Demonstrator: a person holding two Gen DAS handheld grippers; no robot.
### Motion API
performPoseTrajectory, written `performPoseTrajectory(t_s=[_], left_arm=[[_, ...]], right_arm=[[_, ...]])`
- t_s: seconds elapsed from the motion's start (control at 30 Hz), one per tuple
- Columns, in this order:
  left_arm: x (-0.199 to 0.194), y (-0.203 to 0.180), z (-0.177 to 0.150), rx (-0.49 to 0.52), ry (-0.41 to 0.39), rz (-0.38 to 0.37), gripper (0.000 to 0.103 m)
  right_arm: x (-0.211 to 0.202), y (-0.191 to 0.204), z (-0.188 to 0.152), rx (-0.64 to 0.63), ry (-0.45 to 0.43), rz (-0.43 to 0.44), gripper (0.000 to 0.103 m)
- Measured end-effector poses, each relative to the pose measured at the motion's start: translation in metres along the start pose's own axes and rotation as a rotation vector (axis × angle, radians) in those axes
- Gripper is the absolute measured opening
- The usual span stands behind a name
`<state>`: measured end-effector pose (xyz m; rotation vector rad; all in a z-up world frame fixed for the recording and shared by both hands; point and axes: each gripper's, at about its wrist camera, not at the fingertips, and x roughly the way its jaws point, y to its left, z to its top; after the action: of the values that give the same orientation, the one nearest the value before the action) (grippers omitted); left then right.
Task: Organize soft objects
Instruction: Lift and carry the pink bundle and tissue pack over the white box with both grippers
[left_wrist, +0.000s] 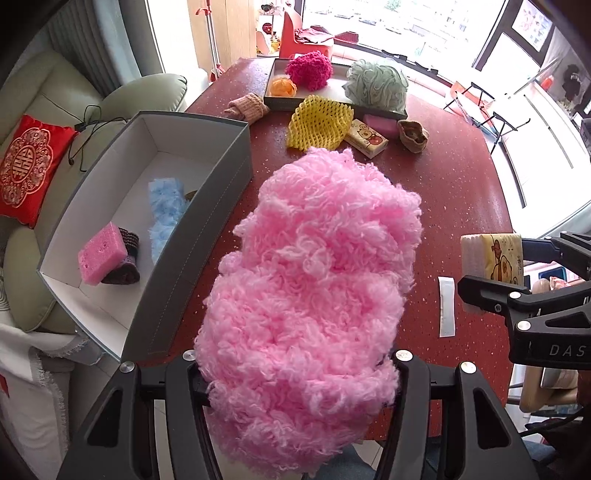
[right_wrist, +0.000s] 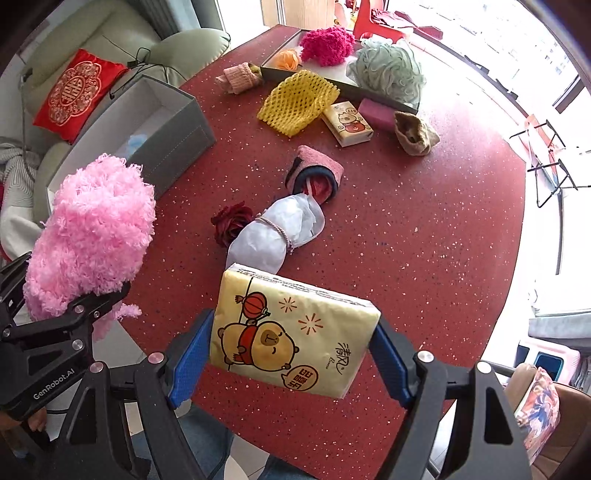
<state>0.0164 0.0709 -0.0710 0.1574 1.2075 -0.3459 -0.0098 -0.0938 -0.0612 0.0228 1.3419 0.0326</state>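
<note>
My left gripper is shut on a big fluffy pink yarn ball, held above the red table just right of the grey box. The ball also shows in the right wrist view. My right gripper is shut on a yellow tissue pack with a cartoon capybara, held above the table's near edge; the pack shows in the left wrist view. The box holds a pink sponge, a blue fluffy piece and a dark knit item.
On the table lie a yellow foam net, a second tissue pack, a pink sponge, a brown pouch, rolled socks, a red fabric rose, a tied white bundle. A tray holds magenta, orange and green puffs.
</note>
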Motion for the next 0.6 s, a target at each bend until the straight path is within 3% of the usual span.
performPoseTrajectory(t_s=[0.6], left_arm=[[-0.014,0.025,-0.002,-0.05,-0.053,0.027,0.058]], right_arm=[[-0.01,0.028,0.012,-0.07,-0.03,-0.021,0.082]])
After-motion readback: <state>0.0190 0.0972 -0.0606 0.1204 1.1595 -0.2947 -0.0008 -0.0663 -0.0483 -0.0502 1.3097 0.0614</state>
